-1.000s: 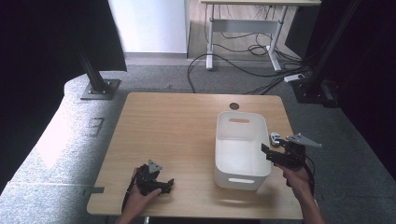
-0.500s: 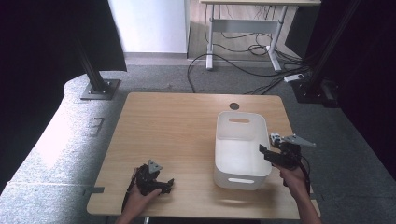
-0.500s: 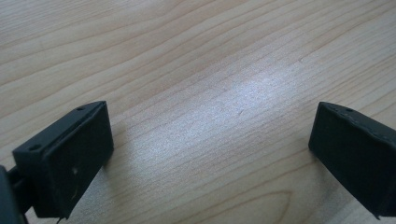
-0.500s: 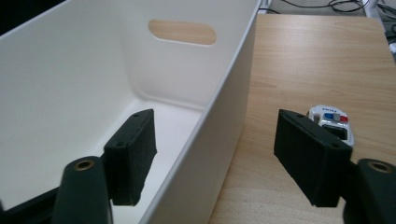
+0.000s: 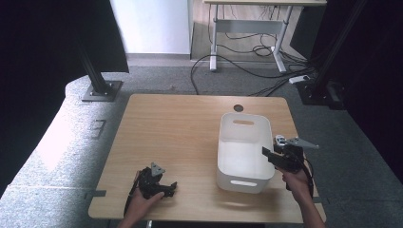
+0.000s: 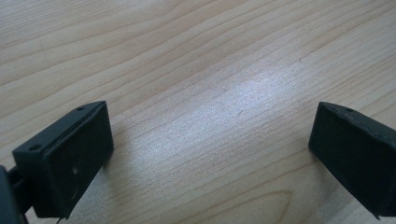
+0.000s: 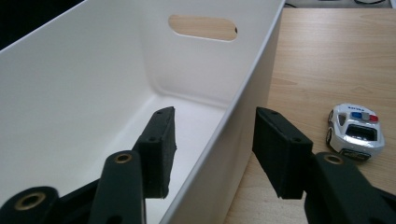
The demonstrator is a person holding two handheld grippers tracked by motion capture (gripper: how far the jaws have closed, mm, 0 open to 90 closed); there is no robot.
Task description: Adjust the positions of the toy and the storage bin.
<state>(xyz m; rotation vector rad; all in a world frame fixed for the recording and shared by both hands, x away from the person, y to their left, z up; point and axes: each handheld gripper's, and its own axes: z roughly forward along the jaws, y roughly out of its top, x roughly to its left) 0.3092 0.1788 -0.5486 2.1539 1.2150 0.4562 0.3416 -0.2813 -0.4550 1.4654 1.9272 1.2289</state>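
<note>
Writing: the toy police car (image 7: pixel 356 130) carries small lettering on its roof, too small to read; no other brand or label shows.
Right hand-held gripper (image 5: pixel 272 155): its jaws straddle the near long wall of the white bin (image 5: pixel 244 142), one jaw inside, one outside. They have just been closing on that wall; a gap shows at each pad in the right gripper view, so it is not yet clamped.
Bin: sits on the desk (image 5: pixel 180 128), directly under and ahead of the right hand-held gripper, with an oval handle slot in its far end wall.
Toy car: on the desk just beyond the outer jaw, apart from the bin wall.
Left hand-held gripper (image 5: pixel 161 186): released, jaws spread wide over bare wood, nothing between them.
Hidden: the bin's floor is partly blocked by the inner jaw; both jaws of the left tool are cut off by the frame edges.
Change: the right hand-held gripper sits slightly closer over the bin rim than a second ago; the left is where it was.
</note>
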